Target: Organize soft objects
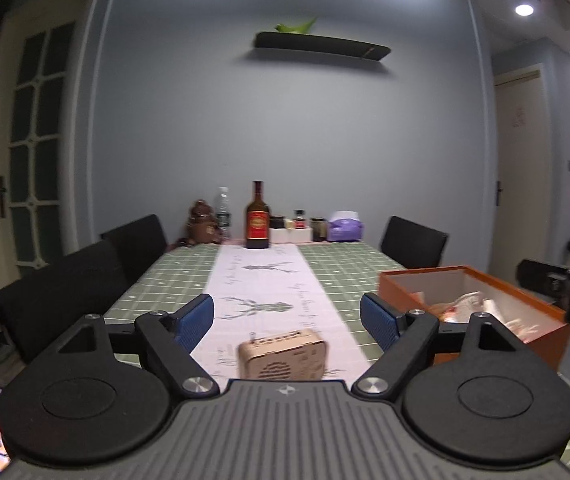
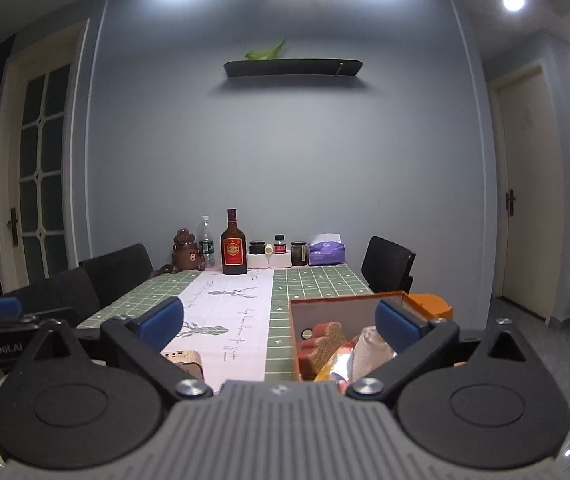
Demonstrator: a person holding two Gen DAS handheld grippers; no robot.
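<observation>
An orange box (image 1: 525, 300) stands at the table's right edge and holds soft things: a brown sponge (image 2: 327, 342), a white cloth (image 2: 369, 350) and crinkled packets (image 1: 471, 306). It also shows in the right wrist view (image 2: 293, 344). My left gripper (image 1: 287, 312) is open and empty above the white table runner (image 1: 269, 288), left of the box. My right gripper (image 2: 281, 322) is open and empty, its right finger over the box's near part. A small beige radio (image 1: 283, 354) lies on the runner just below the left gripper.
At the far end stand a dark bottle with a red label (image 1: 257, 220), a water bottle (image 1: 223, 210), a brown bear jar (image 1: 203, 224), small jars (image 1: 299, 220) and a purple tissue pack (image 1: 345, 228). Black chairs (image 1: 69, 280) line the left side; one (image 1: 413, 242) is at far right.
</observation>
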